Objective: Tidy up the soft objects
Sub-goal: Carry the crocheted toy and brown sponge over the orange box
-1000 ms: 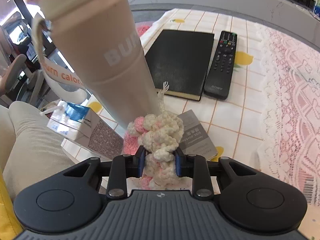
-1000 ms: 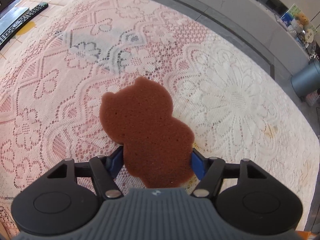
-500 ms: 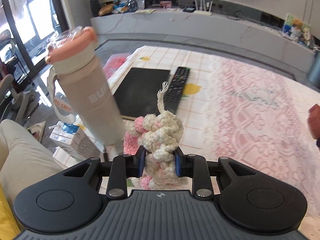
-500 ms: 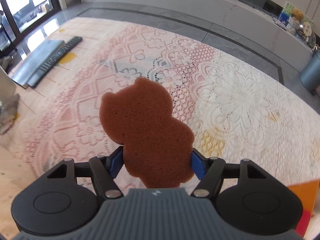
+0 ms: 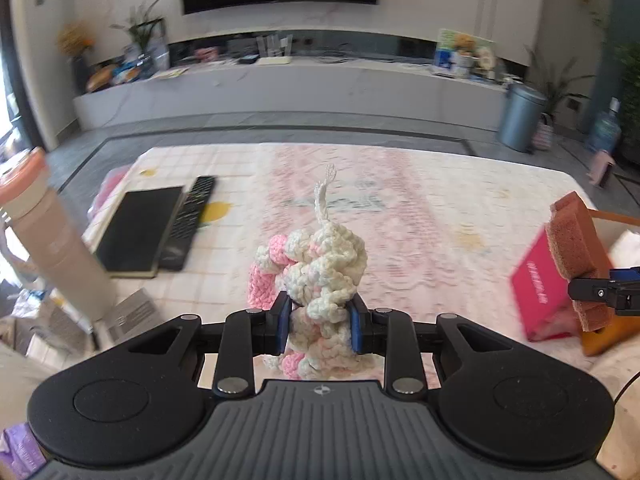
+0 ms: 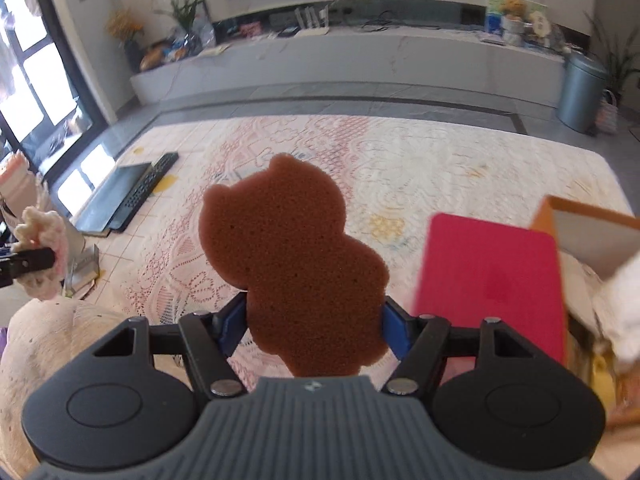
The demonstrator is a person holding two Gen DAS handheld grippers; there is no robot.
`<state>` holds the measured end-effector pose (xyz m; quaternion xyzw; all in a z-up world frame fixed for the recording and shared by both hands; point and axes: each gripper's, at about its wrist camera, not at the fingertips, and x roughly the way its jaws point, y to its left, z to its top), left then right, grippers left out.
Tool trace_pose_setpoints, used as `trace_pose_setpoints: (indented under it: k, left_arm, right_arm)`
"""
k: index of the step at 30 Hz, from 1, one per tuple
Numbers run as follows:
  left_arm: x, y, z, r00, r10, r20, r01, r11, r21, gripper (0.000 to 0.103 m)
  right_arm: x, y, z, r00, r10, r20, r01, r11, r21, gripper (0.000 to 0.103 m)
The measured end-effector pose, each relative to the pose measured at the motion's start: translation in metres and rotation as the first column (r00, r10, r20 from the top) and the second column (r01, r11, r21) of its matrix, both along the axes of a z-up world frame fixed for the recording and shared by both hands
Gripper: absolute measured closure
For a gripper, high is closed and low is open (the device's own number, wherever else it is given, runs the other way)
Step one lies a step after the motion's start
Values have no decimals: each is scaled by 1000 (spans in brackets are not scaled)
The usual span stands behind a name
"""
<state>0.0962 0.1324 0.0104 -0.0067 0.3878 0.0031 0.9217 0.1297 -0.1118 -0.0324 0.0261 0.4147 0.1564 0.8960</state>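
My left gripper is shut on a white and pink crocheted toy, held above the lace-covered table. My right gripper is shut on a flat brown bear-shaped sponge, also held in the air over the table. The left wrist view shows that sponge edge-on at the far right, beside a pink box. At the left edge of the right wrist view, the crocheted toy shows in the other gripper.
A beige bottle with a pink lid, a black notebook and a remote control lie at the table's left. A pink box and an orange-rimmed box with soft items stand at the right.
Both grippers have risen and tilted up with their objects still held, so the room and television wall now show. The bottle has slid to the left edge and the boxes have come into view.
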Motion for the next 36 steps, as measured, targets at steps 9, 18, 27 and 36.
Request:
trace_pose_setpoints:
  k: [9,18,27,36]
  left_arm:
    - [3,-95,7,967,-249,55,249,969,11,71]
    - [22,-191,6,878,-474,69,475,880,9,71]
    - [61,-278,8,775,-624,102,632,771,-79,71]
    - [114,-351,-15,722,-690,53,691,714,-110,71]
  right_arm:
    - [-64,-86,21,976,-198,95,198,980,13,35]
    - [-93,-158,27,920,-370,131,371,929,15,35]
    - [-80,-230,34,868,-471,157,477,879,0,35]
    - [-9,-291,17,850,-522,73,523,852,-1,35]
